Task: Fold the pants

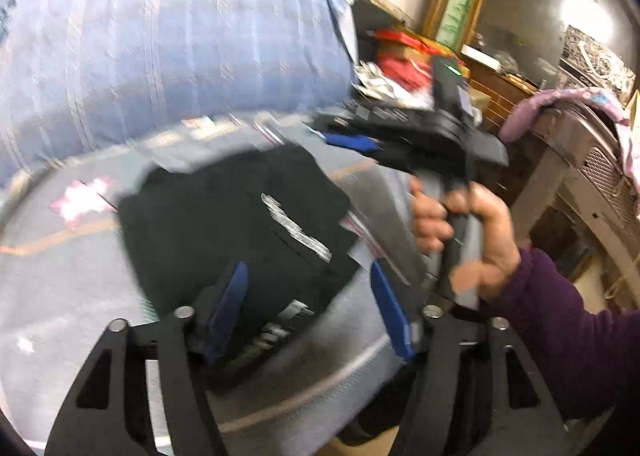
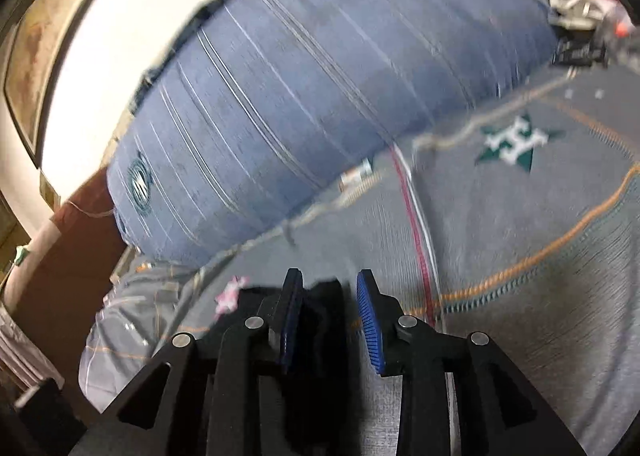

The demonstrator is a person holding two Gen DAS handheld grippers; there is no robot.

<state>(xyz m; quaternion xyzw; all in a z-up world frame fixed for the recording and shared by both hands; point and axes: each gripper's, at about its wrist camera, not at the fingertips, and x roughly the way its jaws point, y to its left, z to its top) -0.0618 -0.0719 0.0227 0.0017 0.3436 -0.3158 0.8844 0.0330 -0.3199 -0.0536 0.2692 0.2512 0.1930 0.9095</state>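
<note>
Blue ribbed pads line the left gripper (image 1: 308, 312), whose jaws stand spread with nothing pinched between them; the near edge of the black pants (image 1: 240, 216) lies below and between the fingers, not clamped as far as the blur allows. The pants sit folded into a compact dark rectangle on a grey bed cover (image 1: 68, 276), with pale lettering showing on the top face.

The right gripper (image 2: 332, 316) has its jaws a little apart. A dark fold of the pants (image 2: 324, 296) sits in the gap, against the left pad, while the right pad stands clear of it, so nothing is squeezed. In the left wrist view this same gripper (image 1: 352, 140) appears beyond the far corner of the pants, carried by a hand (image 1: 460, 232) in a purple sleeve (image 1: 568, 336).

Outward, the grey cover carries orange stitched lines, a red stripe, a green star emblem (image 2: 516, 144) and a small pink mark (image 2: 230, 294). A large blue striped cushion (image 2: 320, 76) lies along the far edge of the cover, against a pale wall.

To the right in the left wrist view, a heap of red and white items (image 1: 400, 64) is piled beyond the cushion; whether it lies in a container I cannot tell. Further right stands a brown woven chair (image 1: 592, 160) with a pink cloth (image 1: 560, 100) draped over its top.
</note>
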